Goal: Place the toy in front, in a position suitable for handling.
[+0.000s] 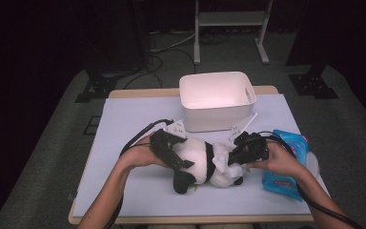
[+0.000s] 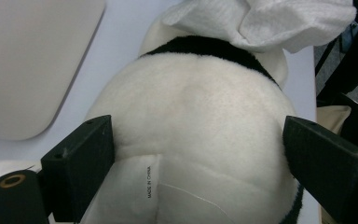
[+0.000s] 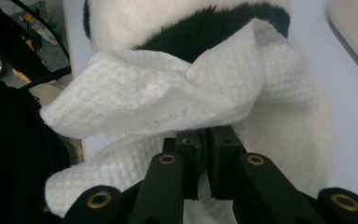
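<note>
Rectangular wooden table [image 1: 124, 93] under pale lilac mat [image 1: 128, 119]. White rectangular plastic bin [image 1: 218, 100] at rear centre; before it, black-and-white plush panda [image 1: 198, 164]; right of panda, blue wipes packet [image 1: 288, 167].

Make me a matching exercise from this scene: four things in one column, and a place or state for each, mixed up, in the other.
Things:
1. panda
2. wipe
3. bin
4. blue pack

Places or states:
A. stands empty at the far side of the table
B. lies by the person's right forearm
C. pinched in the shut right gripper
D. lies on the table between the wide jaws of the left gripper

Pairs: 1-D, 2-C, 3-A, 4-B
</note>
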